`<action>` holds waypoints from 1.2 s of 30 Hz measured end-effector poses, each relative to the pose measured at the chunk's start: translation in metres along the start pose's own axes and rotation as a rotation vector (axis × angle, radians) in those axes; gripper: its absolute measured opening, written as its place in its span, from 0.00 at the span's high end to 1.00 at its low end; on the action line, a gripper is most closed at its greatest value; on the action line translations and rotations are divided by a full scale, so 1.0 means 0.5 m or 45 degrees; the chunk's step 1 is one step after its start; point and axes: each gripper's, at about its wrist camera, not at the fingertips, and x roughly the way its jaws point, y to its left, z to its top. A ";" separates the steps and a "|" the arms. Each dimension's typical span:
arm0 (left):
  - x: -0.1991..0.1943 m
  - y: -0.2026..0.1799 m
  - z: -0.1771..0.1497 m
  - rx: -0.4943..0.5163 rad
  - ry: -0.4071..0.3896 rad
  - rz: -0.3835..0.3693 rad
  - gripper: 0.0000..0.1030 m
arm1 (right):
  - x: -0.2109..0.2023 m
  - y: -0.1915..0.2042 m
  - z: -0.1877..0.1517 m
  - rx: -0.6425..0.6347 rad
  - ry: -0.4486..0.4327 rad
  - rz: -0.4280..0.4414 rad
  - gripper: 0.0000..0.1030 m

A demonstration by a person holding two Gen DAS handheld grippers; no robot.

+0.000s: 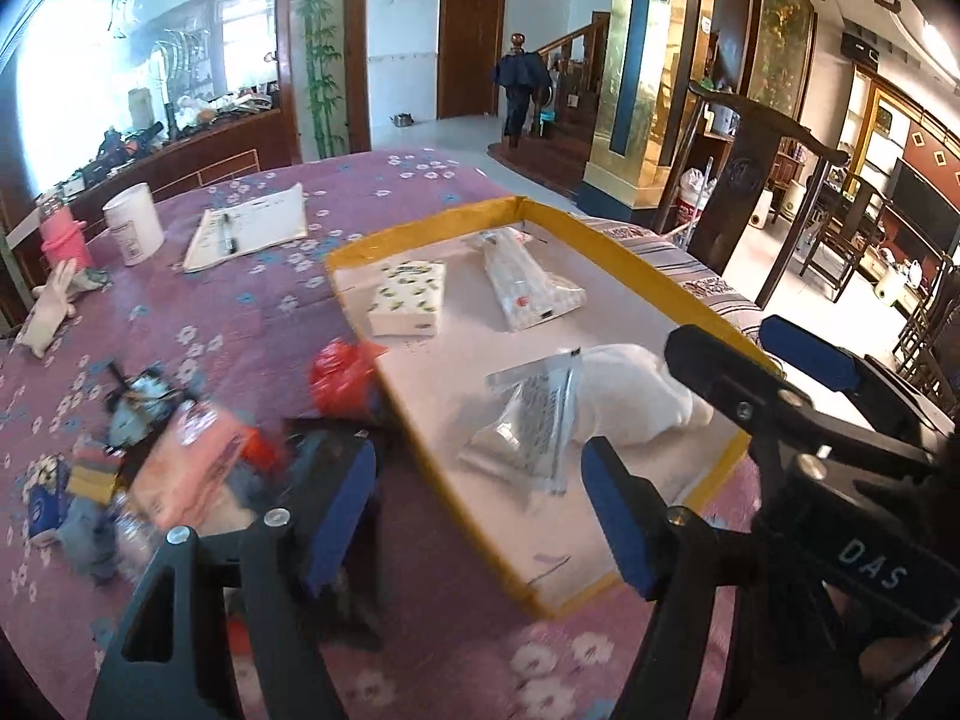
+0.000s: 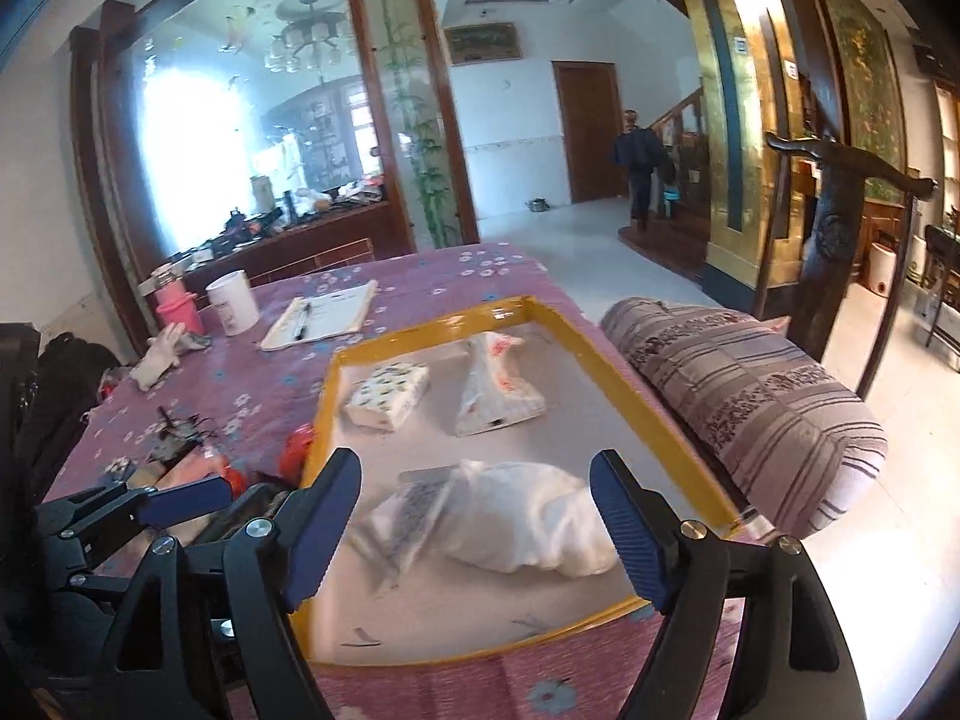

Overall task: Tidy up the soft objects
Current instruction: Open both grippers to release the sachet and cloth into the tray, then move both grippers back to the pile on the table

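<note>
A shallow yellow-rimmed tray (image 1: 606, 234) (image 2: 606, 348) lies on the purple flowered tablecloth. In it are a patterned tissue pack (image 1: 408, 297) (image 2: 390, 393), a clear plastic packet (image 1: 528, 285) (image 2: 495, 387), a white soft bundle (image 1: 642, 396) (image 2: 528, 516) and a clear printed packet (image 1: 528, 426) (image 2: 414, 510). A pile of soft items lies left of the tray: a pink pack (image 1: 186, 468), a red bag (image 1: 342, 375) (image 2: 297, 450), small socks (image 1: 90, 480). My left gripper (image 1: 480, 516) is open and empty over the tray's near left edge. My right gripper (image 2: 477, 534) is open and empty above the white bundle.
At the table's far side stand a white cup (image 1: 133, 222) (image 2: 233, 303), a pink bottle (image 1: 63, 240) (image 2: 177, 306), a notepad with pen (image 1: 246, 231) (image 2: 321, 315) and a white glove (image 1: 51, 306) (image 2: 159, 357). A striped cushion (image 2: 744, 390) and dark chair (image 1: 744, 180) stand right of the table.
</note>
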 end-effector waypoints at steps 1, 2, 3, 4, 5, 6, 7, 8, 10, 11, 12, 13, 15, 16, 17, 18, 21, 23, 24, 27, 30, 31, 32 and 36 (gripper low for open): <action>-0.008 0.007 -0.006 -0.003 -0.004 -0.003 0.32 | 0.000 0.013 -0.004 -0.014 0.004 0.014 0.20; -0.017 0.016 -0.012 -0.010 -0.010 -0.005 0.32 | 0.001 0.024 -0.007 -0.026 0.005 0.022 0.20; -0.027 0.027 -0.019 -0.018 -0.016 -0.005 0.32 | 0.002 0.032 -0.008 -0.034 0.006 0.027 0.20; -0.037 0.038 -0.026 -0.025 -0.023 -0.005 0.32 | 0.004 0.043 -0.010 -0.042 0.010 0.038 0.20; -0.045 0.049 -0.031 -0.033 -0.031 -0.003 0.32 | 0.008 0.055 -0.011 -0.050 0.017 0.056 0.20; -0.054 0.063 -0.037 -0.045 -0.036 0.000 0.32 | 0.010 0.063 -0.013 -0.054 0.019 0.065 0.20; -0.063 0.078 -0.043 -0.057 -0.038 -0.003 0.32 | 0.012 0.073 -0.015 -0.063 0.022 0.076 0.20; -0.071 0.094 -0.048 -0.071 -0.040 -0.007 0.32 | 0.014 0.084 -0.015 -0.070 0.025 0.085 0.20; -0.082 0.120 -0.057 -0.094 -0.041 -0.008 0.32 | 0.017 0.108 -0.017 -0.088 0.033 0.098 0.20; -0.090 0.134 -0.062 -0.106 -0.043 -0.010 0.32 | 0.019 0.117 -0.018 -0.094 0.036 0.104 0.20; -0.100 0.153 -0.069 -0.122 -0.049 -0.005 0.32 | 0.021 0.130 -0.019 -0.103 0.040 0.116 0.20; -0.106 0.168 -0.073 -0.132 -0.055 0.003 0.32 | 0.023 0.145 -0.020 -0.114 0.048 0.130 0.20; -0.123 0.207 -0.088 -0.165 -0.068 0.021 0.32 | 0.027 0.168 -0.025 -0.137 0.061 0.149 0.20; -0.131 0.231 -0.099 -0.187 -0.072 0.030 0.32 | 0.030 0.184 -0.029 -0.157 0.070 0.161 0.20; -0.138 0.253 -0.108 -0.208 -0.074 0.041 0.32 | 0.033 0.198 -0.032 -0.173 0.079 0.170 0.20; -0.146 0.283 -0.121 -0.237 -0.074 0.054 0.31 | 0.036 0.207 -0.036 -0.184 0.088 0.180 0.20; -0.157 0.359 -0.156 -0.311 -0.078 0.095 0.31 | 0.051 0.247 -0.052 -0.218 0.141 0.252 0.20; -0.156 0.411 -0.178 -0.360 -0.077 0.167 0.31 | 0.066 0.273 -0.069 -0.234 0.195 0.312 0.20; -0.154 0.442 -0.191 -0.393 -0.071 0.223 0.31 | 0.074 0.285 -0.078 -0.235 0.228 0.355 0.20; -0.138 0.512 -0.222 -0.494 -0.029 0.252 0.31 | 0.084 0.318 -0.102 -0.251 0.284 0.473 0.20; -0.128 0.546 -0.241 -0.563 -0.007 0.221 0.31 | 0.086 0.352 -0.122 -0.309 0.352 0.617 0.20; -0.125 0.551 -0.244 -0.572 -0.005 0.215 0.31 | 0.087 0.361 -0.130 -0.323 0.374 0.647 0.20; -0.126 0.555 -0.245 -0.581 -0.007 0.195 0.31 | 0.090 0.368 -0.138 -0.341 0.396 0.654 0.20; -0.122 0.545 -0.242 -0.548 -0.014 0.158 0.31 | 0.124 0.389 -0.165 -0.421 0.488 0.559 0.20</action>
